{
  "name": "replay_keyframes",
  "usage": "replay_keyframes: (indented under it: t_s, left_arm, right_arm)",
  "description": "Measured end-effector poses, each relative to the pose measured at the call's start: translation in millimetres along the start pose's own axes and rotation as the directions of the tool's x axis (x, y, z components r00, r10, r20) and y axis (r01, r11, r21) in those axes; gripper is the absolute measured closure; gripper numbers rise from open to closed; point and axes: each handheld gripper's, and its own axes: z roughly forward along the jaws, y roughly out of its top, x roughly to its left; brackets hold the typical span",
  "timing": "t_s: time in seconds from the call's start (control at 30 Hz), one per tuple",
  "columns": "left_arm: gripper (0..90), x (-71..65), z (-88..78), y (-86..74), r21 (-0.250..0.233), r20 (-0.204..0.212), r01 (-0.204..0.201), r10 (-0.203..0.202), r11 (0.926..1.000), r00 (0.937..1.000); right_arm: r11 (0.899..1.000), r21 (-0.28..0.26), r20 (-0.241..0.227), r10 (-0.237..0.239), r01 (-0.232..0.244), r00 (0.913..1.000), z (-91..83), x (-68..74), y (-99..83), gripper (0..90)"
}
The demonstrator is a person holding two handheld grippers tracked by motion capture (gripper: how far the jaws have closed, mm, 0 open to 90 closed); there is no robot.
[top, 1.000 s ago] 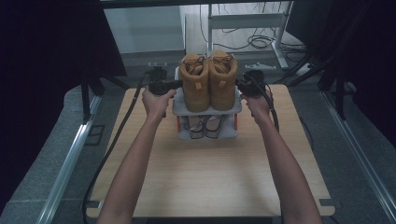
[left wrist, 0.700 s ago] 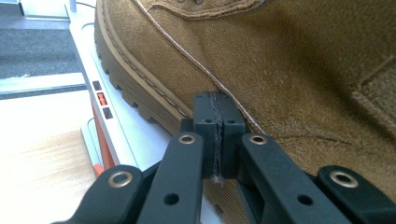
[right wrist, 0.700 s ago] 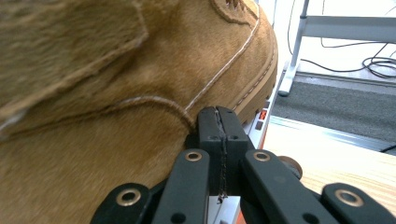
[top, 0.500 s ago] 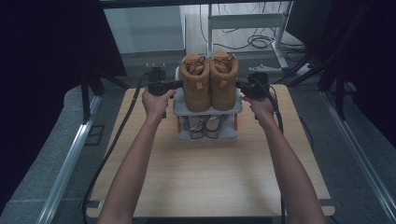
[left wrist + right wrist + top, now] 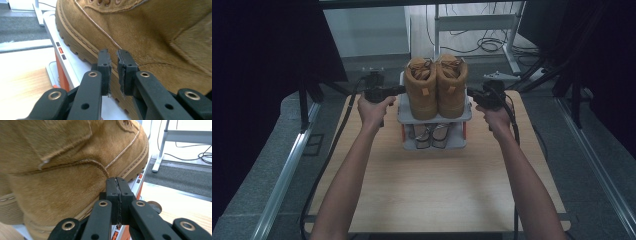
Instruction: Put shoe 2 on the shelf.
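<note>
While the pair of tan boots (image 5: 435,86) sits side by side on the top tier of the small grey shoe rack (image 5: 434,119), both hands flank it, one at each side edge of that tier. The rack stands near the far edge of the wooden table (image 5: 432,185), centred between its side edges, with a pair of sandals (image 5: 432,134) tucked on the lower tier.

Left gripper (image 5: 113,65) first: its jaws have just been opening, and a narrow gap now stands between the pads with nothing in it. The tips sit right at the ribbed sole of the left boot (image 5: 150,32), where boot meets shelf. That looks like a let-go, or a readying to nudge the sole.

Right gripper (image 5: 117,188): jaws pressed flat together, pinching nothing. The closed tips rest against the welt of the right boot (image 5: 62,170), low down by the tier's edge. Closed like that, they make a blunt pusher, so my read is that the boots are being squared up on the shelf from both sides.
</note>
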Motion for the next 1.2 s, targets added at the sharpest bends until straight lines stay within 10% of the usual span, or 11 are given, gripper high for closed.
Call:
replay_keyframes:
  t_s: [0.5, 0.93, 1.2]
  left_arm:
    - [73.8, -10.2, -20.6, -5.0, -0.01, -0.015, -0.083, 0.083, 0.9965, 0.9964]
    - [69.7, -6.6, -40.1, -43.7, -0.026, 0.028, -0.09, 0.091, 0.9956, 0.9955]
    - [64.5, -0.9, -51.7, -72.5, -0.026, 0.066, -0.082, 0.084, 0.9963, 0.9943]
  right_arm:
    - [0.998, -0.056, -0.036, 0.012, -0.014, 0.9993, -24.0, -3.9, -12.5, 87.8]
    - [0.994, -0.104, -0.074, 0.017, -0.025, 0.9971, -58.1, 2.3, -35.8, 85.5]
    - [0.994, -0.104, -0.107, 0.001, -0.012, 0.9943, -64.4, 10.9, -56.4, 68.5]
